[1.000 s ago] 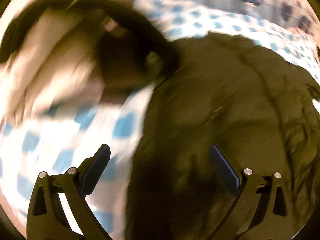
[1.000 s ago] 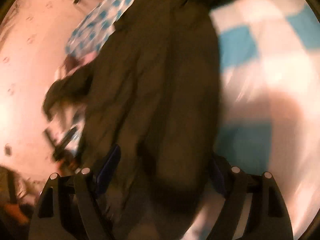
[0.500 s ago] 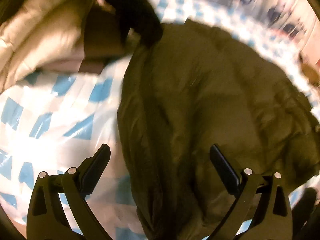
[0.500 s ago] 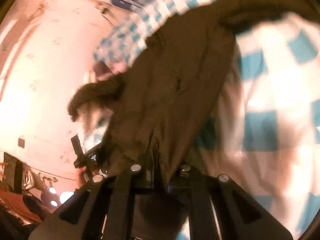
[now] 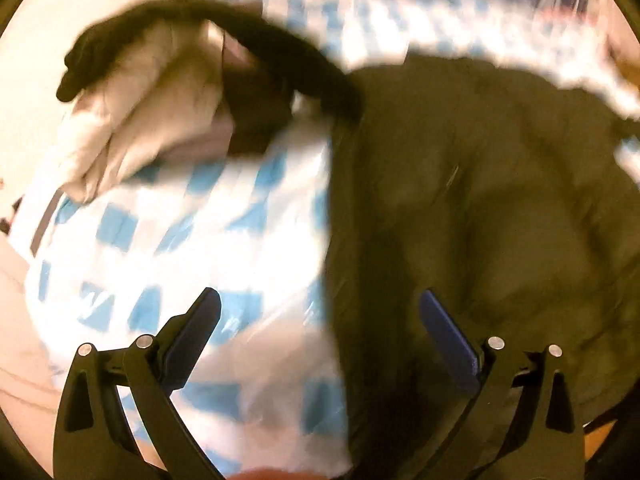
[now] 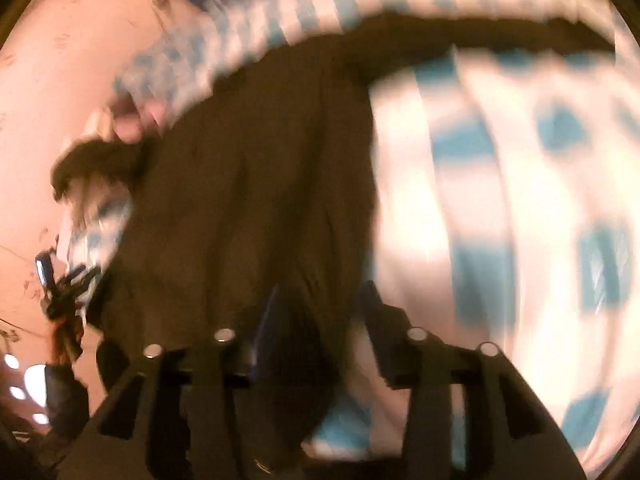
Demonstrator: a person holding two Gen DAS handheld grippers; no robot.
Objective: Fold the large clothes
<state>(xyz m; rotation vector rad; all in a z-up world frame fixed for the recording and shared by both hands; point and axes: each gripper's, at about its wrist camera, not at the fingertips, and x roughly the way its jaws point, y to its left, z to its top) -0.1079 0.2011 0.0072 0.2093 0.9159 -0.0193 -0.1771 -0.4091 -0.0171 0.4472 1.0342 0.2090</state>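
Note:
A large dark olive jacket point(image 5: 480, 200) lies on a blue-and-white checked cloth point(image 5: 192, 240). My left gripper point(image 5: 320, 312) is open and empty, hovering over the jacket's left edge. In the right wrist view the same jacket point(image 6: 248, 200) runs up the frame. My right gripper point(image 6: 320, 304) has its jaws partly apart around a fold of the jacket's near edge; the blur hides whether they grip it.
A cream padded garment point(image 5: 132, 120) with a black fur-trimmed hood point(image 5: 256, 52) lies at the far left of the cloth. The pink floor point(image 6: 60, 80) lies beyond the cloth's edge. The other gripper point(image 6: 56, 280) shows small at the left.
My right gripper closed on the jacket's edge half a second ago and its jaws have now parted somewhat. My left gripper stayed open and swung back over the jacket's left edge.

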